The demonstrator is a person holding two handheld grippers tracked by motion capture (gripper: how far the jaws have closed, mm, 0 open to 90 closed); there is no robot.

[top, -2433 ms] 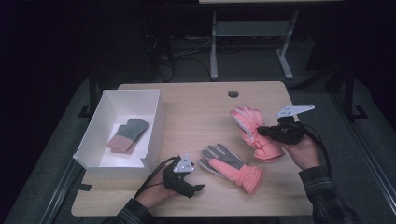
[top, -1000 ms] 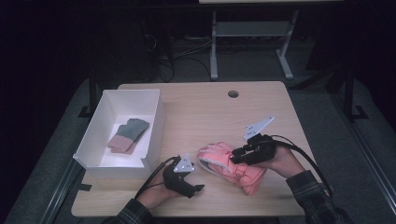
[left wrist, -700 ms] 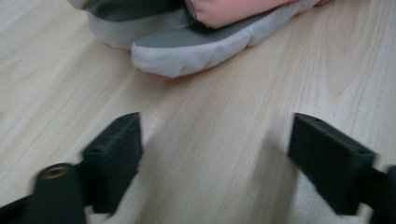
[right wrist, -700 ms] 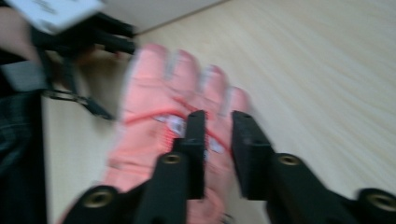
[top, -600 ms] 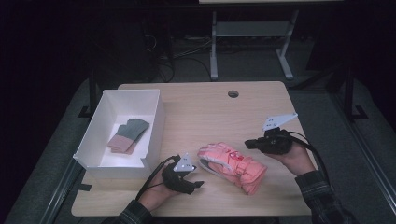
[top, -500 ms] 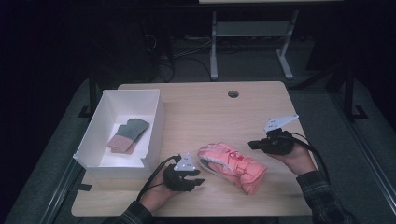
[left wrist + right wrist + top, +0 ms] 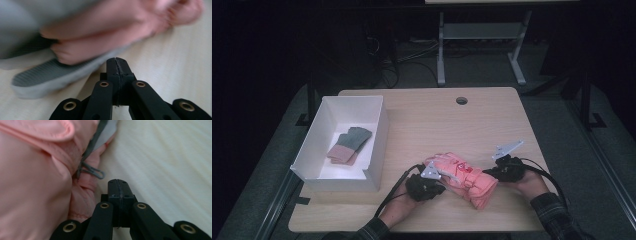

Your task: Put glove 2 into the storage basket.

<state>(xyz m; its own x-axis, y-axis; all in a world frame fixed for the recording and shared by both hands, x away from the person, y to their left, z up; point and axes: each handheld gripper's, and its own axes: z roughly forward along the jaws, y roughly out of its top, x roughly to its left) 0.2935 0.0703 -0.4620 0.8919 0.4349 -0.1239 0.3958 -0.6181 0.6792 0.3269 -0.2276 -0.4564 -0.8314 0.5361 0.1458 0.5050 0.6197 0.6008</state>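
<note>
Two pink ski gloves (image 7: 464,176) lie stacked near the table's front edge, the lower one palm up with a grey palm (image 7: 37,77). My left gripper (image 7: 440,188) sits at the stack's left end. Its jaws have just been closing and now stand shut (image 7: 116,60) with nothing between them, just short of the blurred pink glove fingers (image 7: 100,47). My right gripper (image 7: 490,173) rests low at the cuff end, on the right. It too is shut and empty (image 7: 118,181), beside the pink cuff (image 7: 37,182) and a small grey loop (image 7: 91,172).
A white open box (image 7: 379,142) stands at the left with a folded grey and pink pair of gloves (image 7: 348,145) inside. The wooden table (image 7: 447,125) has a round cable hole (image 7: 461,100) at the back. Beyond it stands a metal frame (image 7: 477,35).
The right gripper laid the second pink glove on the first, drew back to the right, then sank beside the cuff. The left gripper shifted right toward the stack and shut.
</note>
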